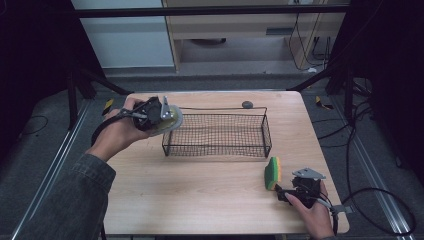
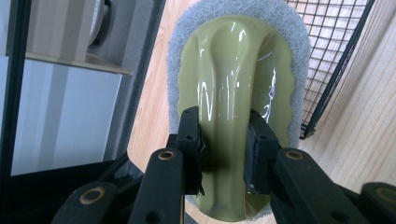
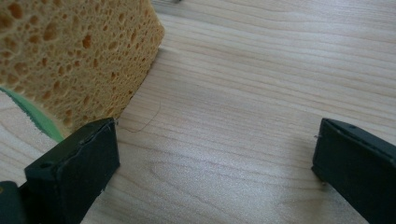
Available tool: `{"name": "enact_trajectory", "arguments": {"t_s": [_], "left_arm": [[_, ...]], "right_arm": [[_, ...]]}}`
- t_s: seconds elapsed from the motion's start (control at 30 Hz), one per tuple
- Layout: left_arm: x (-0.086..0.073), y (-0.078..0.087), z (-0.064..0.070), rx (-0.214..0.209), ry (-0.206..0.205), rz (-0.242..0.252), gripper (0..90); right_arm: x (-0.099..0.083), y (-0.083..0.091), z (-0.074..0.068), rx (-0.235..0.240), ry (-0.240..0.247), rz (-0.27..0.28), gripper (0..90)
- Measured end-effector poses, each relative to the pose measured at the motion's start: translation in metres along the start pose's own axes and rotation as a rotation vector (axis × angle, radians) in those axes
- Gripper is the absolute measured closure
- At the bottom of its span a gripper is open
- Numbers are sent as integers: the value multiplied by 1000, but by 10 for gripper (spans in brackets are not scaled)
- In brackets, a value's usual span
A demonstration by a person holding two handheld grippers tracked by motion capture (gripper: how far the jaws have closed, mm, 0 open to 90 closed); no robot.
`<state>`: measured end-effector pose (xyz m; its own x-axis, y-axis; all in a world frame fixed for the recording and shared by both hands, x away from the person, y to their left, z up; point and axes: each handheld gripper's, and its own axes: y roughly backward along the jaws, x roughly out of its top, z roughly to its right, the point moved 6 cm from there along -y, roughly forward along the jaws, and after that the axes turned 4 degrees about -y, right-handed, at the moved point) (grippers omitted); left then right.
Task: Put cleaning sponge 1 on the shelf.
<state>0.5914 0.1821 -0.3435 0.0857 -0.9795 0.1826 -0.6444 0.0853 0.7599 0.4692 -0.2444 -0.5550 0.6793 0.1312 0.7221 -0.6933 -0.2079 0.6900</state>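
Up at the far-left of the wooden table (image 1: 210, 180), the left gripper (image 1: 159, 116) is clamping an olive-green scrubber (image 2: 233, 93) by its glossy handle, with both black jaws pressing against the handle's narrow waist. Its grey scouring pad (image 2: 299, 42) is ringing the handle, and the whole tool is hovering just beside the left end of the black wire basket (image 1: 218, 135), which is sitting in the middle of the table. Down near the front-right corner, the right gripper (image 1: 286, 191) is resting low over the wood with its 2 jaws spread wide and nothing between them. A yellow-and-green sponge (image 1: 273, 173) is standing on its edge just ahead of that gripper, its porous yellow face lying right at the tip of 1 jaw. Whether the jaw is actually touching the sponge is hard to tell. A small grey object (image 1: 247, 104) is lying behind the basket's far rim.
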Motion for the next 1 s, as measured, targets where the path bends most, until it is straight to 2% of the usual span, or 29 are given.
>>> {"name": "enact_trajectory", "arguments": {"t_s": [0.13,0.43,0.97,1.0], "left_arm": [[10,-5,-1,8,-30,8,713],[24,-10,0,18,-67,21,713],[50,-19,6,3,-79,62,713],[52,-20,5,4,-91,63,713]], "right_arm": [[0,0,0,0,3,0,6],[0,0,0,-2,4,2,6],[0,0,0,1,4,0,6],[0,0,0,1,4,0,6]]}}
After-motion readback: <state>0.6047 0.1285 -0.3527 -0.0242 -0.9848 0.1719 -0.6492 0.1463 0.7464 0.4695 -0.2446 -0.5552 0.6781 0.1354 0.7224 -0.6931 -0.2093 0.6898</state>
